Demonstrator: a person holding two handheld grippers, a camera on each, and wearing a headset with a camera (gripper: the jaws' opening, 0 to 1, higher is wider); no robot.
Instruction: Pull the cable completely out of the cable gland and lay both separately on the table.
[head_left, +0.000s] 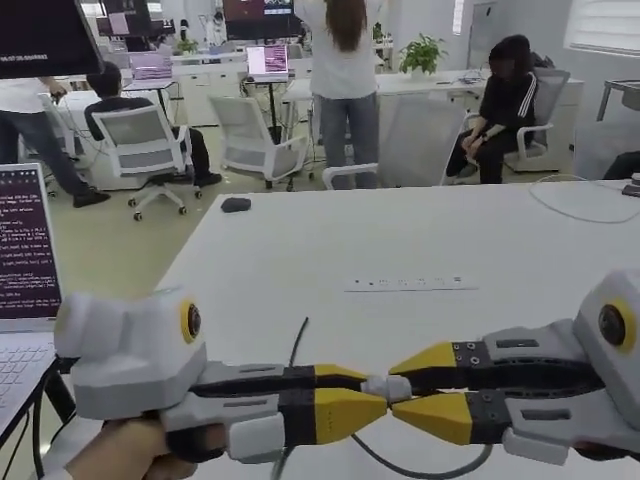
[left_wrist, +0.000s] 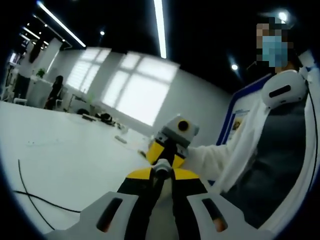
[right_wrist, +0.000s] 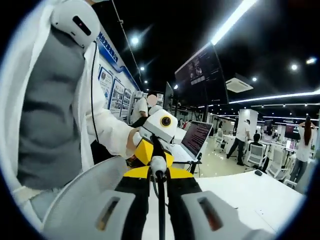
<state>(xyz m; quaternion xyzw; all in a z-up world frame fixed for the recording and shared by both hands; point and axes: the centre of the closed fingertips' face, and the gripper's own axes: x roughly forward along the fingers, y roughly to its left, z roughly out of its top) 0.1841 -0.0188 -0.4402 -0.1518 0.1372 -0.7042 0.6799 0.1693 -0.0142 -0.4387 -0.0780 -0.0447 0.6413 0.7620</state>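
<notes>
Jaws of both grippers were drawn together, meeting tip to tip above the near part of the white table (head_left: 400, 240). The left gripper (head_left: 375, 392), held from below by a hand (head_left: 130, 452), had its yellow tips clamped on the small pale cable gland (head_left: 385, 385). The right gripper (head_left: 395, 388) came in from the opposite side and was closed on the black cable (head_left: 298, 345) just behind the gland. In the left gripper view the left gripper (left_wrist: 161, 172) pinched the round grey gland (left_wrist: 161, 167), with the right gripper (left_wrist: 160, 152) facing it, and a slack stretch of cable (left_wrist: 30, 197) lay on the tabletop to one side. In the right gripper view the cable (right_wrist: 161, 210) ran straight down between the right gripper's (right_wrist: 157, 171) jaws from the gland (right_wrist: 157, 163), and the left gripper (right_wrist: 152, 150) sat directly beyond it. From the head view, the cable rose behind the left gripper and also curved in a loose arc beneath both tools. An open laptop (head_left: 25, 250) stood at the left edge of the table, and a thin pale strip (head_left: 410, 284) lay farther back on the surface. Beyond the table were office chairs (head_left: 145, 150) and several people
</notes>
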